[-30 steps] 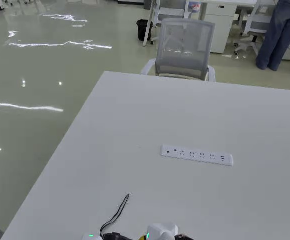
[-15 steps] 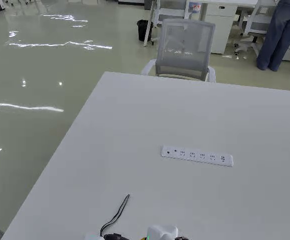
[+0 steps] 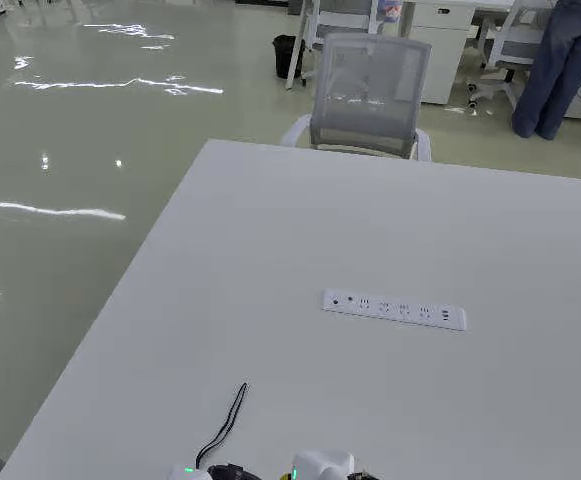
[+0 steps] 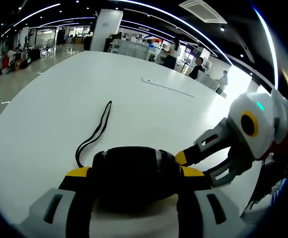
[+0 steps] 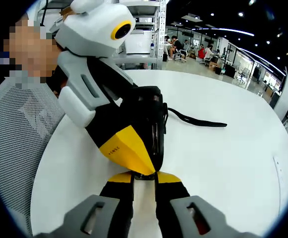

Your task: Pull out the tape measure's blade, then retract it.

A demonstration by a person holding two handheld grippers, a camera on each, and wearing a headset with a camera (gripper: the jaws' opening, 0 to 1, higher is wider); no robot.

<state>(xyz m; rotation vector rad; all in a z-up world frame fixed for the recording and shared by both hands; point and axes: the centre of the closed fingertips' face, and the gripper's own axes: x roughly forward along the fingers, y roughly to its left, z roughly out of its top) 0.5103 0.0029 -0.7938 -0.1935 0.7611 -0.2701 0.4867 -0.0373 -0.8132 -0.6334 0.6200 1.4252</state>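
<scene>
The black plastic-cased tape measure sat well apart from the long white power strip, on the person's side of it, near the edge of the white table. The left gripper clamped the case across its width, yellow-tipped jaws pressed to both sides. The right gripper had its jaws drawn nearly together at the case's lower edge, pinching a small dark part there that could not be made out. The tape measure's thin black wrist cord trailed across the table toward the power strip, ending well short of it.
</scene>
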